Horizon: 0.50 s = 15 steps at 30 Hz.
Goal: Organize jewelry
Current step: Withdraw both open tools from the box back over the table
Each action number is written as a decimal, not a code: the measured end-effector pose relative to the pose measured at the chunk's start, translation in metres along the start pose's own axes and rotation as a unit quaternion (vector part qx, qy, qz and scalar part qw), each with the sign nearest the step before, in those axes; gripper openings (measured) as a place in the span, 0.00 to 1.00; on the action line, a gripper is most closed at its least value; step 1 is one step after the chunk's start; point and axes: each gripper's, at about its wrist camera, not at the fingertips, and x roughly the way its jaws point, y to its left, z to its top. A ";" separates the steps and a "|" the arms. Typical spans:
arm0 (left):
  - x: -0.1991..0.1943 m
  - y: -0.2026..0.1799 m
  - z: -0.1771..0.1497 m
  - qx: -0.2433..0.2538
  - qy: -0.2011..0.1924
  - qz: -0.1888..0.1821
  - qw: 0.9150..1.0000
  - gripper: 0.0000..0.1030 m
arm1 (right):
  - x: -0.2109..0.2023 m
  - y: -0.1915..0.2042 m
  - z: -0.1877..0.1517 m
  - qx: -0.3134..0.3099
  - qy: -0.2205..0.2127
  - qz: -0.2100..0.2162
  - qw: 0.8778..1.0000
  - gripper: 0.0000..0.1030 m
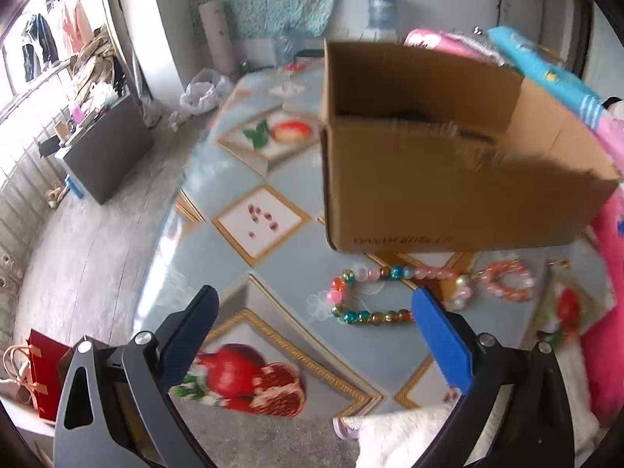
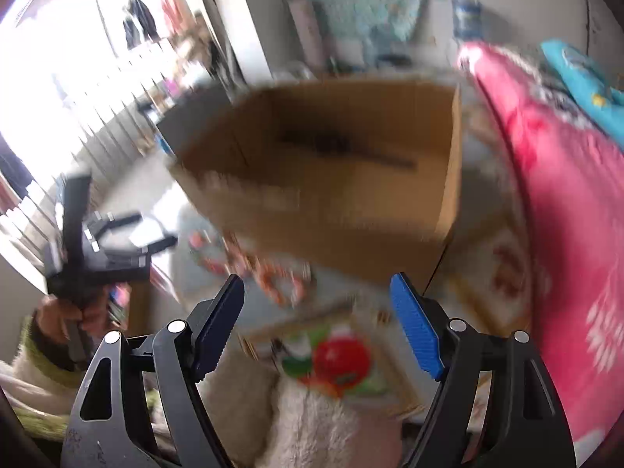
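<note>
A beaded necklace [image 1: 374, 294] of teal, amber, pink and orange beads lies in a loop on the fruit-print tablecloth [image 1: 218, 257], just in front of an open cardboard box [image 1: 448, 156]. Beside it on the right rests a pink-orange bracelet [image 1: 505, 280]. My left gripper [image 1: 316, 304] hangs open above the cloth, near the necklace's left end, with nothing between its fingers. In the blurred right wrist view my right gripper [image 2: 318, 292] is open and empty, over the orange bracelet [image 2: 280, 284] and before the box [image 2: 335, 179]. At left there, a hand holds the left gripper [image 2: 117, 241].
A pink plush blanket [image 2: 565, 234] and a blue one [image 1: 546, 66] pile up at the right, against the box. White fluffy fabric [image 2: 312, 421] lies at the table's near edge. A red gift bag [image 1: 43, 374] and a grey cabinet [image 1: 105, 156] stand on the floor to the left.
</note>
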 end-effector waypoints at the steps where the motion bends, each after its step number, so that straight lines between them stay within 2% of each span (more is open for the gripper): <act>1: 0.008 -0.005 -0.001 0.005 -0.001 0.000 1.000 0.94 | 0.012 0.005 -0.009 0.003 0.015 0.005 1.000 0.72; 6: 0.033 -0.019 -0.008 0.049 0.016 0.036 0.998 0.94 | 0.028 0.015 -0.019 0.016 0.025 0.004 1.000 0.72; 15: 0.020 0.010 -0.041 0.051 0.013 -0.001 0.999 0.94 | 0.034 0.030 -0.014 -0.025 -0.009 -0.034 0.999 0.86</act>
